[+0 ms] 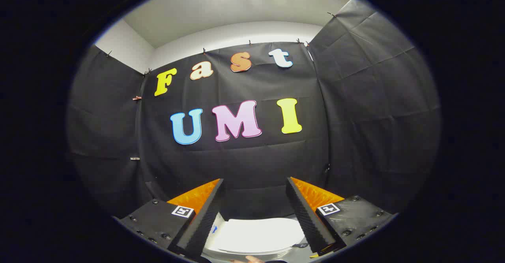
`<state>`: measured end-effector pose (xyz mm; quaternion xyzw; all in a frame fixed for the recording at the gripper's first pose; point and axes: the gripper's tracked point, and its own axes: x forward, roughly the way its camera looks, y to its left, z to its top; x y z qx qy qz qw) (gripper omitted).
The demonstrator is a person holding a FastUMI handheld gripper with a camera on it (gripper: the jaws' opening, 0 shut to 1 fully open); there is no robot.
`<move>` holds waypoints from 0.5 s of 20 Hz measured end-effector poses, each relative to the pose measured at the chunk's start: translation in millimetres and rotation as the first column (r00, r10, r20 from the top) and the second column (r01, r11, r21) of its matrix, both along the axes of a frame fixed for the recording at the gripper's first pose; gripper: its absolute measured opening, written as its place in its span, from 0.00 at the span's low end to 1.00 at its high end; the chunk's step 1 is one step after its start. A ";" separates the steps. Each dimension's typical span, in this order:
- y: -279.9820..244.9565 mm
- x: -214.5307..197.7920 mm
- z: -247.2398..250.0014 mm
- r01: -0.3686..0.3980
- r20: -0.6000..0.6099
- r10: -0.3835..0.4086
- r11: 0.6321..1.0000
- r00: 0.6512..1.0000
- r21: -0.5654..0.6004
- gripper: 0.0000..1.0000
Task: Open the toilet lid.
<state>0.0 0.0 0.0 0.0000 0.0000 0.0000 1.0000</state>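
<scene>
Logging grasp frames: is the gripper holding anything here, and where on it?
Nothing is held. The gripper is open, fingers spread apart, with the white toilet lid low between them, untouched.

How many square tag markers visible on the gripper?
2. One square marker sits on the gripper body beside one open finger, the other marker beside the opposite finger; the white toilet lid lies between them. Others may be hidden.
</scene>
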 end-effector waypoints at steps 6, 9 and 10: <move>6.9 0.6 -0.1 -0.007 0.002 0.007 0.999 1.000 -0.042 0.98; 6.8 0.9 2.4 -0.005 0.008 0.005 0.999 1.000 -0.046 0.98; 7.1 0.8 2.5 -0.004 0.009 0.004 0.999 1.000 -0.047 0.98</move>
